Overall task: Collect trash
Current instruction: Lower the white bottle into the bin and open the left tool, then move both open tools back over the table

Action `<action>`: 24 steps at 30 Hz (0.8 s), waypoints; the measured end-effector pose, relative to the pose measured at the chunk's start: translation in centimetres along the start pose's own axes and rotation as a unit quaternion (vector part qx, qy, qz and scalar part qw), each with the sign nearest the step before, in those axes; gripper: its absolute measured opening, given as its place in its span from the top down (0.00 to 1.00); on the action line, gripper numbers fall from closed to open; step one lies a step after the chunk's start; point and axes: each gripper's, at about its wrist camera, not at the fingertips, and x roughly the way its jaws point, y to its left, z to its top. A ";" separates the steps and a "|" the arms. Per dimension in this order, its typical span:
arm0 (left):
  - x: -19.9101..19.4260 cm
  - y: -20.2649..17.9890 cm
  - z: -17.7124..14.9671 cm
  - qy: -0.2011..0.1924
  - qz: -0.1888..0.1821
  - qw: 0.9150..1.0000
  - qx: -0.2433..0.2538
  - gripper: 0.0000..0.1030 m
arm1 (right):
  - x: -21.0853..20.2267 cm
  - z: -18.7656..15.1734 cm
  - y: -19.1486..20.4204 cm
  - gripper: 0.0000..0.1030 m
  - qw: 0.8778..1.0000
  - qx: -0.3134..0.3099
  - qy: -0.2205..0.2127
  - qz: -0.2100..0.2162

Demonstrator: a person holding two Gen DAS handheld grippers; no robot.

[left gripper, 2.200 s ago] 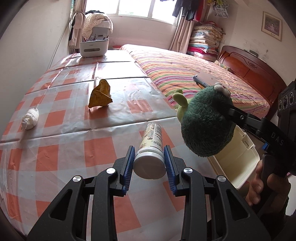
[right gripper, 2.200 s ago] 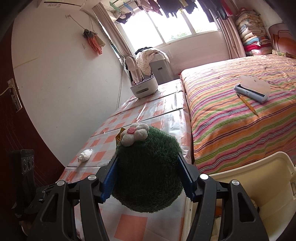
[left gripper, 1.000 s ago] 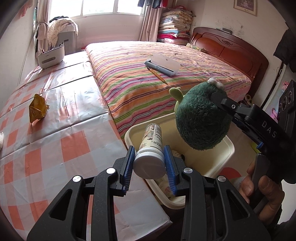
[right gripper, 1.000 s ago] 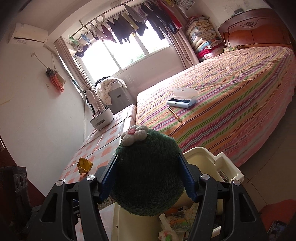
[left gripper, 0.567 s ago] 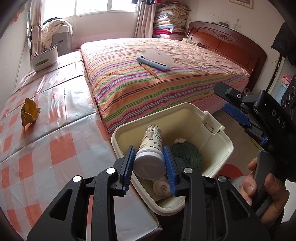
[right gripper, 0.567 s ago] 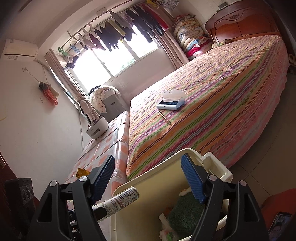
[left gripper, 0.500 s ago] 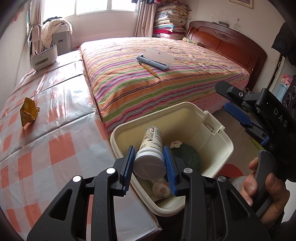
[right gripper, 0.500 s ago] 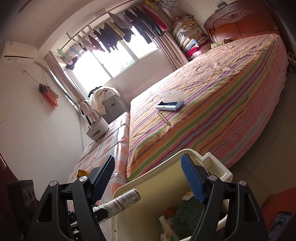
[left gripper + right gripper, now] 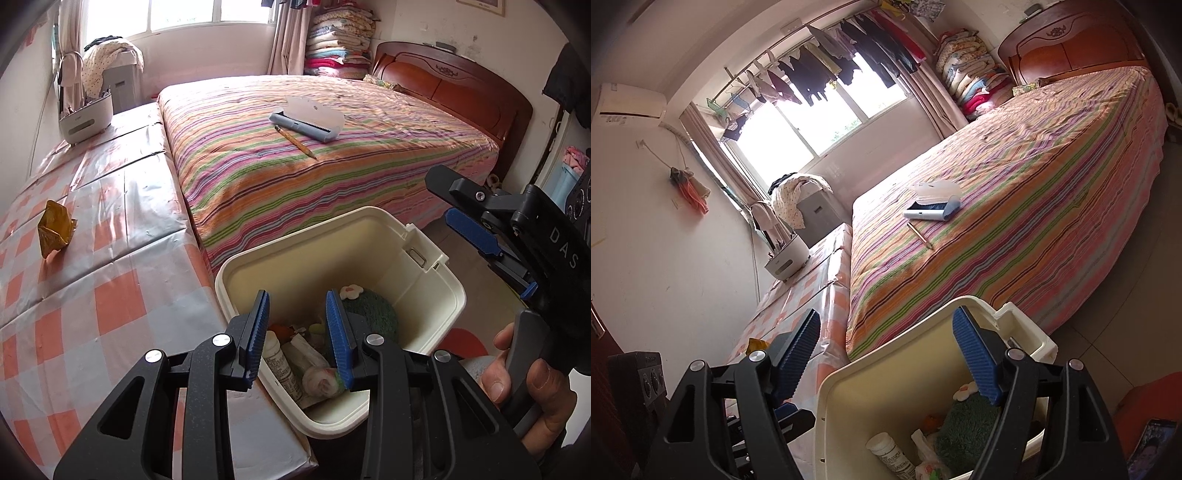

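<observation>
Both the bottle and green plush now lie in the bin, leaving the left gripper and right gripper released and empty, while the yellow wrapper waits far left on the surface, nearer the left gripper.

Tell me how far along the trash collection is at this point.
Done: the bottle and the green plush toy lie in the cream bin with other scraps. In hand: nothing; the left gripper and right gripper both hang open and empty over the bin. Left: the yellow wrapper sits on the checkered table.
</observation>
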 end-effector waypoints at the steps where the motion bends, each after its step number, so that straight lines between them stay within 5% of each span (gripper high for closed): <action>1: -0.1 0.0 0.0 0.000 0.002 1.000 0.001 0.69 | 0.0 0.0 0.0 0.30 1.000 -0.001 0.000 0.000; 4: -0.2 0.1 -0.2 0.001 0.004 1.000 0.001 0.67 | 0.2 -0.1 0.1 0.30 1.000 -0.004 0.002 0.000; 12: -1.1 1.0 -0.6 -0.015 0.023 1.000 -0.004 0.34 | 0.8 -0.4 0.8 0.30 1.000 -0.014 0.008 -0.009; 16: -1.3 2.1 -0.9 -0.013 0.025 0.999 -0.015 0.34 | 1.1 -0.5 1.3 0.18 1.000 -0.020 0.005 -0.016; 24: -2.3 4.6 -1.7 -0.015 0.043 0.998 -0.037 0.23 | 2.1 -1.4 3.2 0.17 0.998 -0.051 0.017 -0.012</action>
